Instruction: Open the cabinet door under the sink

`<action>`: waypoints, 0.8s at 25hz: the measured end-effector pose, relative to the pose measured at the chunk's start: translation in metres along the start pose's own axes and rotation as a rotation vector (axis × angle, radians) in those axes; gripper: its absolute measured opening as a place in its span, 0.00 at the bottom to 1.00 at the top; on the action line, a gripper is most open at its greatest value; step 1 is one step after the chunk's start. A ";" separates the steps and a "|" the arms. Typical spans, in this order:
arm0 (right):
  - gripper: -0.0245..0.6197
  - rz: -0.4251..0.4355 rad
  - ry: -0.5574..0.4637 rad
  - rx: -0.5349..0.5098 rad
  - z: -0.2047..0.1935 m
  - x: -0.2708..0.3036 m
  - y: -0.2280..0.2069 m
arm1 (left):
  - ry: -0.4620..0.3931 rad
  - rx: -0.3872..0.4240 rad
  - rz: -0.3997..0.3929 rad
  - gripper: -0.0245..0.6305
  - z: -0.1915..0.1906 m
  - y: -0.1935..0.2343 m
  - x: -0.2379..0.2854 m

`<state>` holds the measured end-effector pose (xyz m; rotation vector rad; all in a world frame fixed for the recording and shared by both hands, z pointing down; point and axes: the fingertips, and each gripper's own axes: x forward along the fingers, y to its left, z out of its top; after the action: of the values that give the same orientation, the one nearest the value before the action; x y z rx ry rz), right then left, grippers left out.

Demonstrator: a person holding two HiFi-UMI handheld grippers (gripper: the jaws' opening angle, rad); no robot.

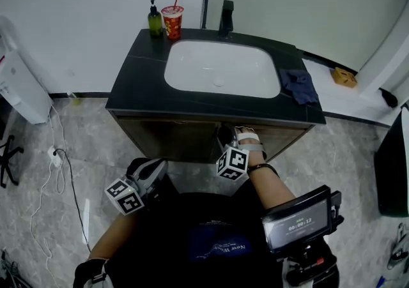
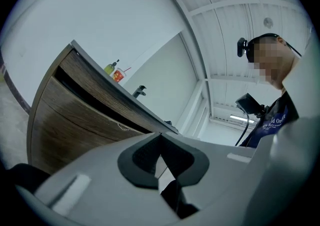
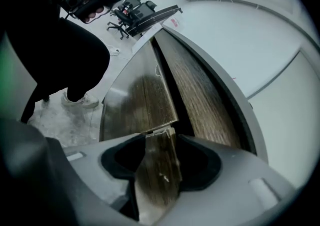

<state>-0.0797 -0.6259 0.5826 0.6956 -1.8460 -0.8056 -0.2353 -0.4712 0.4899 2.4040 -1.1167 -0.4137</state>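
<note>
The vanity has a black countertop point(image 1: 137, 82) and a white sink point(image 1: 220, 66). Under the sink is the wood-grain cabinet front point(image 1: 169, 140). My right gripper point(image 1: 229, 135) is at the top of the cabinet, just below the countertop. In the right gripper view its jaws point(image 3: 157, 157) straddle the top edge of a cabinet door point(image 3: 156, 175), and the wood fills the gap between the pads. The neighbouring door panel point(image 3: 140, 102) lies just beyond. My left gripper point(image 1: 144, 168) hangs low at the left, away from the cabinet. Its jaws point(image 2: 160, 142) are shut on nothing, and the cabinet front point(image 2: 75, 120) is beside it.
A soap bottle point(image 1: 154, 20), a red cup with a straw point(image 1: 172, 22) and a black faucet point(image 1: 226, 18) stand at the back of the countertop. A blue cloth point(image 1: 299, 85) lies at its right end. Cables and a plug point(image 1: 54, 156) lie on the floor at the left.
</note>
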 end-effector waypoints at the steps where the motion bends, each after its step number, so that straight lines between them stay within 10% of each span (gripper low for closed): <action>1: 0.33 0.013 0.000 0.004 0.000 -0.002 0.001 | -0.004 -0.005 0.002 0.05 0.000 0.001 -0.001; 8: 0.34 0.040 0.027 -0.014 0.001 -0.002 0.002 | -0.006 -0.005 -0.006 0.05 0.000 0.001 -0.003; 15: 0.35 -0.312 0.134 -0.199 -0.007 0.002 -0.008 | -0.008 -0.010 0.011 0.05 0.003 0.002 -0.013; 20: 0.42 -0.327 0.120 -0.207 -0.006 0.010 -0.002 | -0.006 -0.017 0.023 0.05 0.001 0.005 -0.016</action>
<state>-0.0772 -0.6357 0.5884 0.9033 -1.5354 -1.1233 -0.2490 -0.4614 0.4931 2.3742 -1.1383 -0.4218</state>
